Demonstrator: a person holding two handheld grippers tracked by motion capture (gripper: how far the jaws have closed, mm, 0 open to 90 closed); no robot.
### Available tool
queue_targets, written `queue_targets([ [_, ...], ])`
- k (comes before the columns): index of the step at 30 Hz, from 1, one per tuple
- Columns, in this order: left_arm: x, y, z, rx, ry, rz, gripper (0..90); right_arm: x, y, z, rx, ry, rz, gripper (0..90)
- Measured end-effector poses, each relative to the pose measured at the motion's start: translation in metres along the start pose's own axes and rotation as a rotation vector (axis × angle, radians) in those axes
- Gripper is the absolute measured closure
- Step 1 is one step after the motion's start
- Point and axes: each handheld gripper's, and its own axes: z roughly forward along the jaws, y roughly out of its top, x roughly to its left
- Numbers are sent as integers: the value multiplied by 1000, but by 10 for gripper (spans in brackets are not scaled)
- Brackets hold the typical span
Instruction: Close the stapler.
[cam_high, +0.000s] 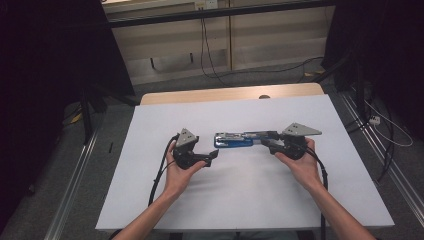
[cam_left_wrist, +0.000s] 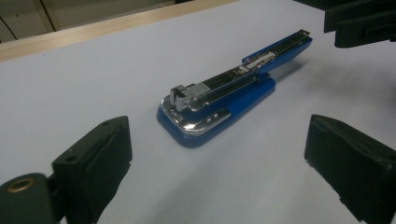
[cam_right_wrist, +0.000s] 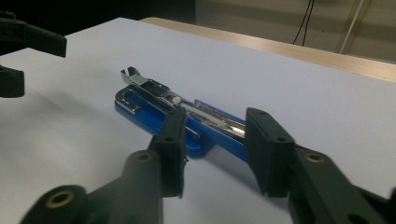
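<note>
Stapler: blue metal-topped stapler, swung open flat mid-desk, magazine exposed, likely for loading.
Right tongs: straddling its far arm, narrowly parted, not yet pinching.
Left tongs: spread wide, just short of the base, ready to steady.

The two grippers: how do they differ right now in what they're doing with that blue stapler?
The right gripper has its fingers set either side of the blue stapler at its opened-out end; the left gripper stands back from the stapler's other end, touching nothing. The left gripper's fingers are spread wide; the right gripper's sit closer together. Both are black, hand-held, and low over the white table.
</note>
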Motion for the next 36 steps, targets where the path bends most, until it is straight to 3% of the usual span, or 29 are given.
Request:
queue_targets([
  [4, -1, 6, 11, 24, -3, 4, 187, 0, 0, -2, -8, -11, -5, 851],
  [6, -1, 9, 17, 21, 0, -2, 200, 0, -1, -3, 7, -10, -12, 900],
  [13, -3, 18, 36, 37, -15, -1, 400, -7, -6, -6, 46, -33, -6, 900],
  [18, -3, 19, 44, 44, -27, -8, 602, -11, -8, -6, 60, -47, -2, 900],
  [21, -2, 17, 48, 58, -30, 10, 758, -13, -9, -6, 68, -54, -5, 900],
  [24, 0, 15, 51, 75, -12, 10, 845, -14, -9, -5, 80, -59, -6, 900],
  [27, 2, 13, 54, 94, -15, 21, 900, -15, -10, -5, 90, -69, -4, 900],
  [36, 5, 10, 61, 126, -20, 26, 900, -19, -13, -1, 144, -92, 2, 900],
])
